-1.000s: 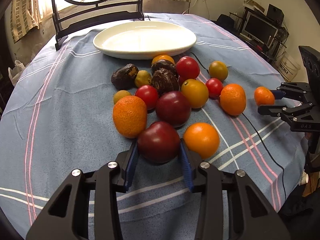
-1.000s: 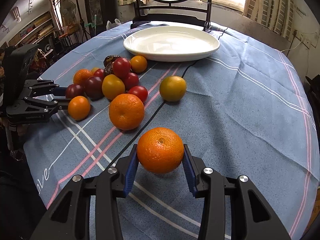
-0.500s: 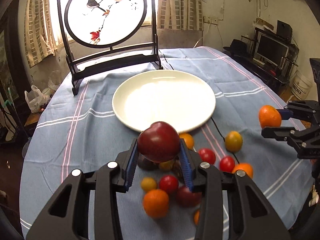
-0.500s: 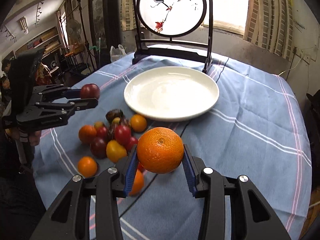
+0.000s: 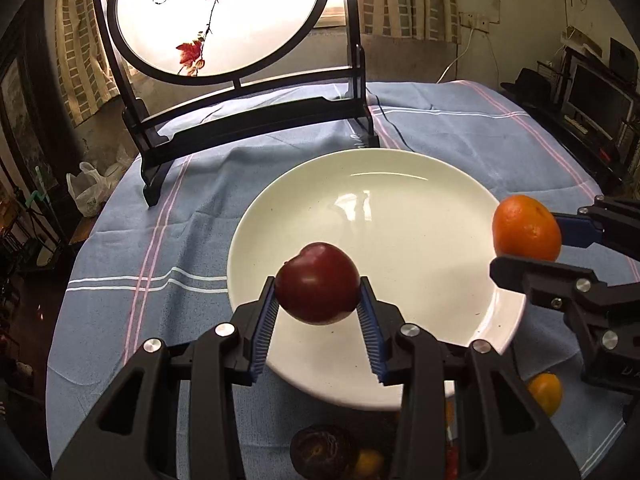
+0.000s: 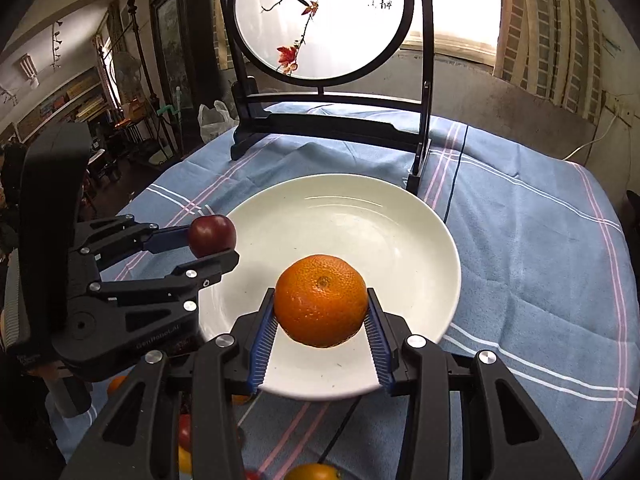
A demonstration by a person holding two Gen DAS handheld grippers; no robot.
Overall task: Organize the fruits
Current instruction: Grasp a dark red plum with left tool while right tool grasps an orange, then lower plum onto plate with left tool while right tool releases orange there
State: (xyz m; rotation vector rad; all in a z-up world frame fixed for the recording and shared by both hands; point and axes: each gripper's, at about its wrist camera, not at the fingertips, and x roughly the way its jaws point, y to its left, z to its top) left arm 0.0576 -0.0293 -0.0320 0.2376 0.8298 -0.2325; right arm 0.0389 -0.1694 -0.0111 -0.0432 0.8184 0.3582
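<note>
Striped blue tablecloth (image 5: 192, 208) under white plate (image 5: 400, 184)

Both tools share one build. The left gripper (image 5: 318, 330) has matte black plastic fingers with triangular cut-outs, round silver screw heads at each pivot, and ribbed blue pads (image 5: 264, 334) lining the inner faces. The right gripper (image 6: 322, 338) repeats this: black linkage arms, silver screws, blue ridged pads (image 6: 378, 342). In the right wrist view, at nine o'clock, the left tool's black body carries faint embossed lettering, too small to read surely, and a tall black housing above.
</note>
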